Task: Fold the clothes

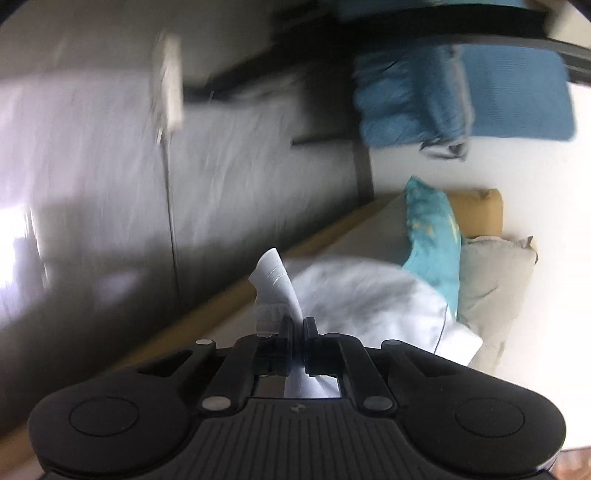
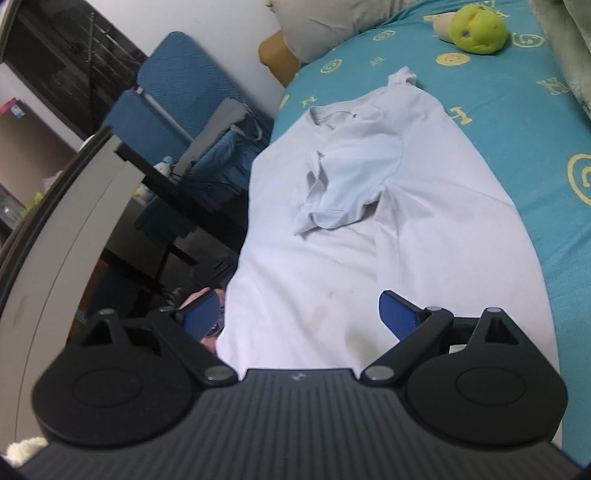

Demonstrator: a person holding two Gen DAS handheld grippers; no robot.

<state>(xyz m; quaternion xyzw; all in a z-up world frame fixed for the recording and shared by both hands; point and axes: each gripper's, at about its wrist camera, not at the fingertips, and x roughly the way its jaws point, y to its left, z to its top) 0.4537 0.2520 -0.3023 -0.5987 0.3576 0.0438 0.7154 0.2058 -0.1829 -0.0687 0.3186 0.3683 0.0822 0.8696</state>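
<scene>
White shirt (image 2: pixel 369 229) lies under the spread right claw (image 2: pixel 299 314); left claw (image 1: pixel 297 328) pinches its fabric.

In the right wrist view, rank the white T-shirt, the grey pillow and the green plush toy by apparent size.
1. white T-shirt
2. grey pillow, partly cut off by the frame
3. green plush toy
Both smaller items lie farther away, exaggerating the gap.

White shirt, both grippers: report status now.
Left gripper shut on white shirt. Right gripper open over hem. One sleeve folded in. Green plush clear.
</scene>
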